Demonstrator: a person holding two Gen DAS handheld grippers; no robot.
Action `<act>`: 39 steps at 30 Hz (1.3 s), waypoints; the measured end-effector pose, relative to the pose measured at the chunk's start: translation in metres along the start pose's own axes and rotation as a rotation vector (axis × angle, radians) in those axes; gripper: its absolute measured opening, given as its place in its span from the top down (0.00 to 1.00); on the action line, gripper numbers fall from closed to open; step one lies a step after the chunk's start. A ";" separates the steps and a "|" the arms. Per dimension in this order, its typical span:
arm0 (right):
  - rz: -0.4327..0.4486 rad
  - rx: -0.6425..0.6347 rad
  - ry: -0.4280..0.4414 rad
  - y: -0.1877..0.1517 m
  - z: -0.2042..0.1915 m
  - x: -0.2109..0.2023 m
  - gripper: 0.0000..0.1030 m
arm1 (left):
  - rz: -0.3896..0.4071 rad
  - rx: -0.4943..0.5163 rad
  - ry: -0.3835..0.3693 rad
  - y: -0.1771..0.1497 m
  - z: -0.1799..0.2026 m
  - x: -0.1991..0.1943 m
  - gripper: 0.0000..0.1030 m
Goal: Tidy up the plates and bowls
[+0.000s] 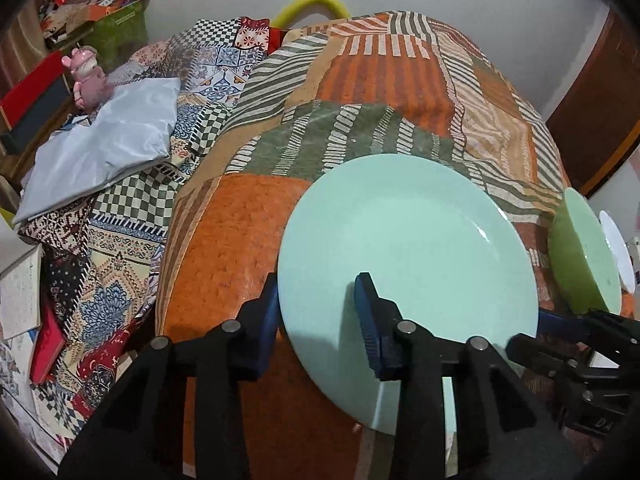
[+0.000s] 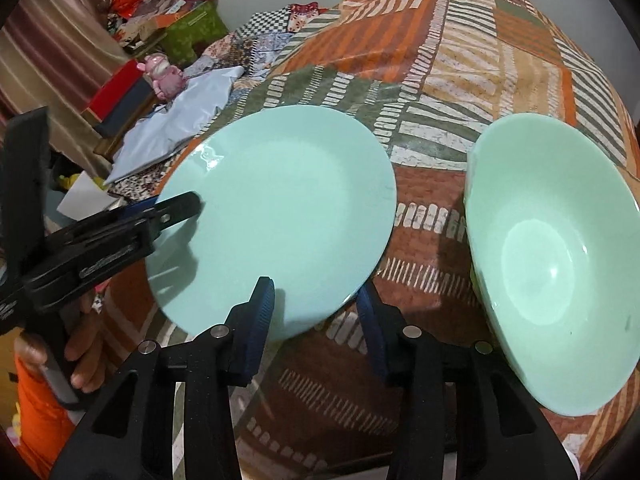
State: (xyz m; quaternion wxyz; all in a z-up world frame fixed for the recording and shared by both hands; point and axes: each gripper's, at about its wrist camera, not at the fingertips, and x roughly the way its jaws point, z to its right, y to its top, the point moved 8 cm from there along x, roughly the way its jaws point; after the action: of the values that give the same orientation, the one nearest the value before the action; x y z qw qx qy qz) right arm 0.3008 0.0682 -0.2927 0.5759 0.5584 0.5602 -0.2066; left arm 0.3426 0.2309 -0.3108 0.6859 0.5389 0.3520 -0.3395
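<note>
A pale green plate (image 1: 416,248) lies on the patterned tablecloth (image 1: 240,240); it also shows in the right wrist view (image 2: 280,208). My left gripper (image 1: 320,312) is open, its fingers straddling the plate's near rim, one above and one outside. My right gripper (image 2: 316,316) is open and straddles the plate's other edge; it shows in the left wrist view (image 1: 560,324). A green bowl (image 2: 552,256) stands right of the plate and shows in the left wrist view (image 1: 580,256).
A white dish (image 1: 618,248) sits behind the bowl at the far right. Left of the table are a grey cushion (image 1: 104,148), a pink toy (image 1: 86,76), boxes (image 1: 32,108) and books (image 1: 20,288).
</note>
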 end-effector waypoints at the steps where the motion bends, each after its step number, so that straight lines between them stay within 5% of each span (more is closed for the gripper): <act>1: 0.002 -0.002 -0.002 0.000 0.000 0.000 0.62 | 0.000 0.001 -0.009 0.000 0.000 -0.001 0.66; 6: -0.003 -0.013 0.037 -0.003 -0.007 -0.006 0.64 | 0.009 0.019 -0.073 -0.014 0.005 -0.023 0.68; 11: -0.005 -0.038 0.069 -0.015 -0.018 -0.013 0.66 | 0.001 0.055 -0.046 -0.040 0.012 -0.042 0.69; 28: -0.083 -0.128 0.124 -0.046 -0.047 -0.013 0.69 | -0.022 -0.080 -0.058 -0.121 -0.018 -0.098 0.70; 39: -0.053 -0.111 0.068 -0.021 -0.033 -0.004 0.69 | -0.019 -0.113 -0.041 -0.102 -0.039 -0.086 0.70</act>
State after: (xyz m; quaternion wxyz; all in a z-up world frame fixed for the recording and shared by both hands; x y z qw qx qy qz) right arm 0.2674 0.0896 -0.2892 0.5809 0.5173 0.6047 -0.1712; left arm 0.2069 0.2573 -0.2954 0.7189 0.4890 0.3616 -0.3365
